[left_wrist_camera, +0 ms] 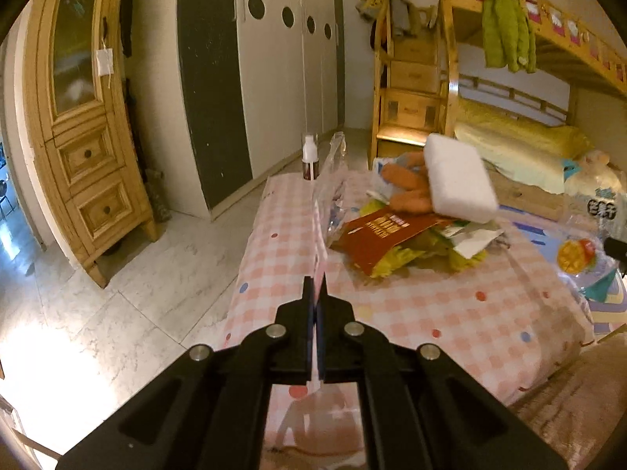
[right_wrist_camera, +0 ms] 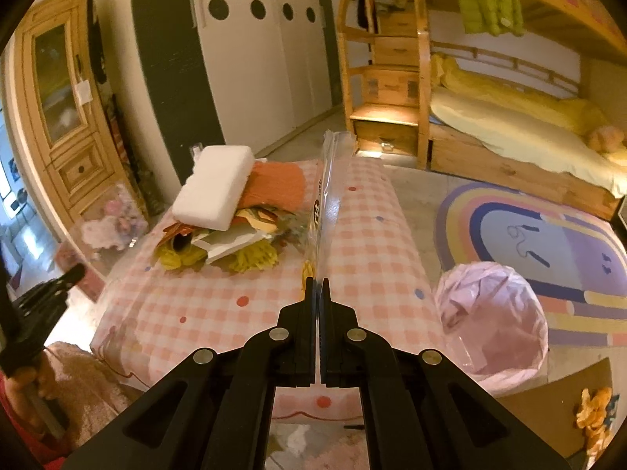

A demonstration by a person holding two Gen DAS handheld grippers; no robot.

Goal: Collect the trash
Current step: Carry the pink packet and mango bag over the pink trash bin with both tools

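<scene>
A trash pile lies on the pink checked table (left_wrist_camera: 411,313): a white foam block (left_wrist_camera: 458,178), orange pieces, a red card (left_wrist_camera: 384,235), yellow scraps and white paper. My left gripper (left_wrist_camera: 316,286) is shut on a clear plastic wrapper (left_wrist_camera: 333,180) that stands edge-on above the table. My right gripper (right_wrist_camera: 318,288) is shut on another clear printed wrapper (right_wrist_camera: 329,196), held up edge-on right of the pile (right_wrist_camera: 219,227). A bin lined with a pink bag (right_wrist_camera: 490,313) stands on the floor right of the table. The left gripper also shows at the left edge of the right wrist view (right_wrist_camera: 39,305).
A small white-capped bottle (left_wrist_camera: 309,158) stands at the table's far end. A wooden cabinet (left_wrist_camera: 78,117), white wardrobes (left_wrist_camera: 274,58) and a bunk bed (right_wrist_camera: 509,117) surround the table. A rainbow rug (right_wrist_camera: 529,243) lies on the floor. A cardboard sheet with orange peel (right_wrist_camera: 591,419) is at lower right.
</scene>
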